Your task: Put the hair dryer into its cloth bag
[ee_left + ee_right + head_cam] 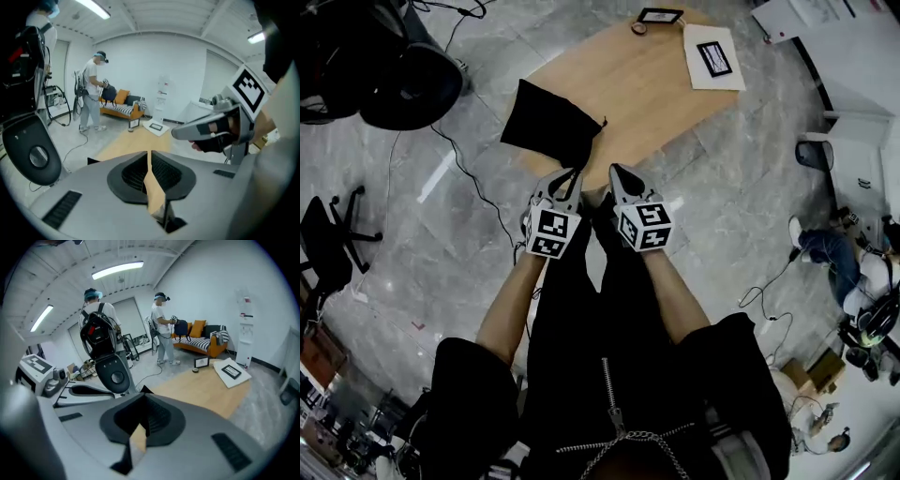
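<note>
The black cloth bag (551, 131) lies on the near left corner of the wooden table (647, 84), one edge over the table's side. A corner of the bag (93, 161) peeks past the jaws in the left gripper view. No hair dryer shows in any view. Both grippers are held high, side by side, above the table's near edge and short of the bag. My left gripper (571, 175) (149, 155) has its tips together with nothing between them. My right gripper (618, 172) (142, 398) is shut and empty too; its closed jaws also show as right gripper (180, 132).
At the table's far end lie a white sheet with a black-framed card (712, 58), a small frame (660, 16) and a tape roll (638, 28). A black chair (412, 80) and floor cable (469, 173) are on the left. People stand by an orange sofa (206, 341).
</note>
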`<move>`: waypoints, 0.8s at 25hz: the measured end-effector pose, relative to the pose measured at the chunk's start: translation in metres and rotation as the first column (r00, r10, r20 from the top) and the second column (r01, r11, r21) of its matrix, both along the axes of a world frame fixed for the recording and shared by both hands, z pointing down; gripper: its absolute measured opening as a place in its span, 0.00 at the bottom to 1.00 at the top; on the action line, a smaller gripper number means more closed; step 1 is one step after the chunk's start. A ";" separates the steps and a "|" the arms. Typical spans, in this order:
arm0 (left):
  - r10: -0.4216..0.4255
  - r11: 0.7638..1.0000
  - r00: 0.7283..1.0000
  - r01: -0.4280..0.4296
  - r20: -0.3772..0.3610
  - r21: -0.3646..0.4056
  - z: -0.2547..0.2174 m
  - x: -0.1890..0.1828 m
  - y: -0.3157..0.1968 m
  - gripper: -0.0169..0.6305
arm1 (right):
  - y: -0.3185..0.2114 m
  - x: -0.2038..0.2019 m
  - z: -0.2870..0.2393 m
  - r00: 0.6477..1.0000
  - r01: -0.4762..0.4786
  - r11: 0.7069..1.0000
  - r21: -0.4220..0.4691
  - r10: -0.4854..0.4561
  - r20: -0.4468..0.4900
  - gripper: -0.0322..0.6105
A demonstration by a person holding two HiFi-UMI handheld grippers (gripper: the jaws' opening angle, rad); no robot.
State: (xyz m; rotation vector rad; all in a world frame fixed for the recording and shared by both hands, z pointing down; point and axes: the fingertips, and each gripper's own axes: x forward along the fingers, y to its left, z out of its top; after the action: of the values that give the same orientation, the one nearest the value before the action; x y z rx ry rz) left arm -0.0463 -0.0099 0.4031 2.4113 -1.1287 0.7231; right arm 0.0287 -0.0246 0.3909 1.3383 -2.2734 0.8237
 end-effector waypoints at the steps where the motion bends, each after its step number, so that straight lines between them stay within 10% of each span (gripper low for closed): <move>1: -0.004 0.999 1.000 0.005 -0.015 0.041 -0.021 0.000 -0.002 0.08 | 0.001 -0.003 -0.014 1.000 -0.016 1.000 0.000 0.016 0.020 0.07; 20: -0.245 0.958 0.968 0.250 -0.051 0.143 -0.160 0.006 0.076 0.05 | 0.091 0.008 -0.177 0.991 0.100 0.959 0.266 -0.120 0.059 0.06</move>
State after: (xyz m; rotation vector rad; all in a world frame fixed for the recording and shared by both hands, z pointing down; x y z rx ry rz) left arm -0.0401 0.0662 0.2429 2.3304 -1.4847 0.5326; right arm 0.0366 0.0659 0.2137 1.2925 -2.5620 0.5576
